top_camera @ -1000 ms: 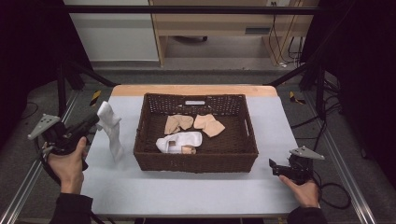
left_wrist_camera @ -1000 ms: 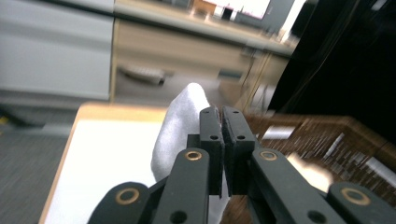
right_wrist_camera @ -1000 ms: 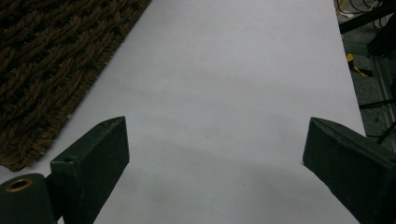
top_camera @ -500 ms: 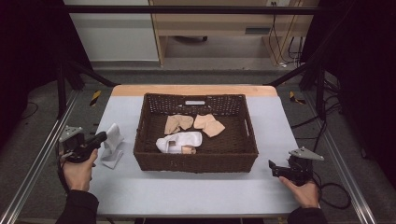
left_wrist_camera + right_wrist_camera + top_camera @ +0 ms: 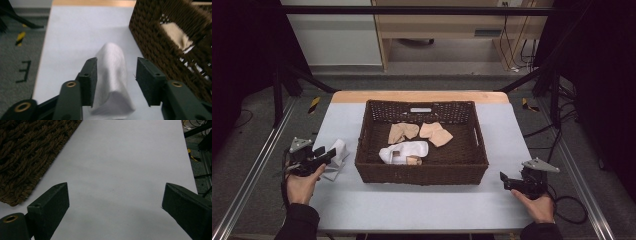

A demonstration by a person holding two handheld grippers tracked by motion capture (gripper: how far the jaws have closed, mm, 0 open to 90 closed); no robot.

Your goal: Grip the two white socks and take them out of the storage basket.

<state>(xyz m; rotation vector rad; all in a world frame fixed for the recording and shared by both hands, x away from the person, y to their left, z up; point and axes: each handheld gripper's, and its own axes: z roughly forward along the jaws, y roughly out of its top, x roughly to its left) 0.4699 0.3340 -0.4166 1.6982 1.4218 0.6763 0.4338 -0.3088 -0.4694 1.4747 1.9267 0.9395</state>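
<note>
Now your left gripper (image 5: 328, 155) is sitting at the lower left of the high view, just left of the basket (image 5: 422, 172), with the white sock (image 5: 337, 152) lying crumpled on the table (image 5: 422, 210) under its tips. In the left gripper view the jaws have just been opening: the pads (image 5: 90, 80) are standing apart with the sock (image 5: 112, 82) lying between them, the left pad close against the cloth and the right one showing a clear gap, so you are no longer pinching it. The basket (image 5: 160, 42) is filling the upper right of that view, and a beige cloth (image 5: 175, 33) is showing through its weave.

Your right gripper (image 5: 507, 182) is resting at the lower right of the high view, near the basket's front right corner, pointing left. In the right gripper view its jaws are spread wide over bare table (image 5: 120, 170), gripping nothing, with the basket's corner (image 5: 27, 150) at the upper left.

Inside the basket, two beige socks (image 5: 419, 133) are lying toward the back and another white sock (image 5: 404, 151) is lying toward the front, all well apart from both grippers.
</note>
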